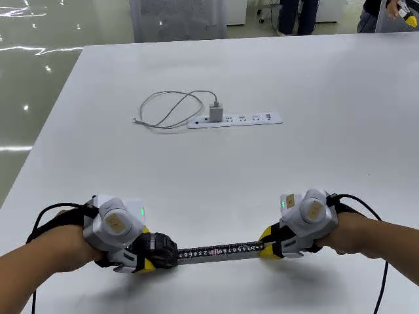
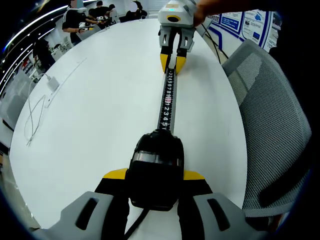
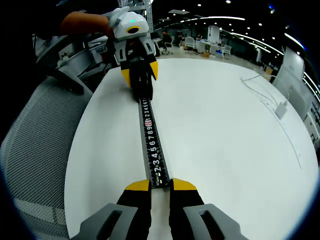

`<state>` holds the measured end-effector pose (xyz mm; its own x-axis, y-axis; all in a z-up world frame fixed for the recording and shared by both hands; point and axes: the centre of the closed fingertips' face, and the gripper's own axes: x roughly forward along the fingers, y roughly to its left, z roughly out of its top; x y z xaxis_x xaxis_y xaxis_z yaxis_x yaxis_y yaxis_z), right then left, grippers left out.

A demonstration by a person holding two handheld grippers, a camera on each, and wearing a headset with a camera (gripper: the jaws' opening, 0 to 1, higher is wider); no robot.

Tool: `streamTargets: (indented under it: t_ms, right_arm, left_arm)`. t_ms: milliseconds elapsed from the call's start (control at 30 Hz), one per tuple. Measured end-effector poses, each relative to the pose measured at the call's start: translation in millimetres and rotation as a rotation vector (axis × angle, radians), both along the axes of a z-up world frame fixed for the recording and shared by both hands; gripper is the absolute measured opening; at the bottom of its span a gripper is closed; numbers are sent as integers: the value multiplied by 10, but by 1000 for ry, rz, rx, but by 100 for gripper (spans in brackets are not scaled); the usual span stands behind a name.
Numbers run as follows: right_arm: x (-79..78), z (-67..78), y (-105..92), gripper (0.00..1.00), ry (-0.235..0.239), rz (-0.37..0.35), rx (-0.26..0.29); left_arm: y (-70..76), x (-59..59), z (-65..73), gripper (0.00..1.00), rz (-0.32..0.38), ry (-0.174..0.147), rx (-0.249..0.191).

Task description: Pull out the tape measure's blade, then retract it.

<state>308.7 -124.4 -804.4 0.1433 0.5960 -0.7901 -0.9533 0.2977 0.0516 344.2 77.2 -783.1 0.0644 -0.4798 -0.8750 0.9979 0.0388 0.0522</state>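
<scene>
At lower left of the head view, the left gripper (image 1: 149,256) has its two yellow-tipped jaws clamped on the one black rounded tape measure case (image 1: 162,249). One grey numbered blade (image 1: 219,250) extends rightward along the white table (image 1: 275,72), its end pinched by the right gripper (image 1: 268,242) at lower right. Upper centre: one white power strip (image 1: 242,120), one white plug adapter (image 1: 216,110), one looped white cable (image 1: 167,108).

Left tool (image 1: 152,256) sat low, jaws clamped on the tape measure case (image 1: 163,248). Right tool (image 1: 268,243) faced it, jaws pinched on the blade (image 1: 219,250) end. Left forearm (image 1: 26,265) and right forearm (image 1: 386,239) were angled inward, tools well apart.
</scene>
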Motion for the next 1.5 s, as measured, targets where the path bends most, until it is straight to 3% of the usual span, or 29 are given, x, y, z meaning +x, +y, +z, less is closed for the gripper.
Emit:
streamTargets:
  t_ms: [1500]
  right_arm:
    - [-65,10,-290,8,7,-8,-14]
  left_arm:
    - [-18,-14,-2,32,2,-7,6]
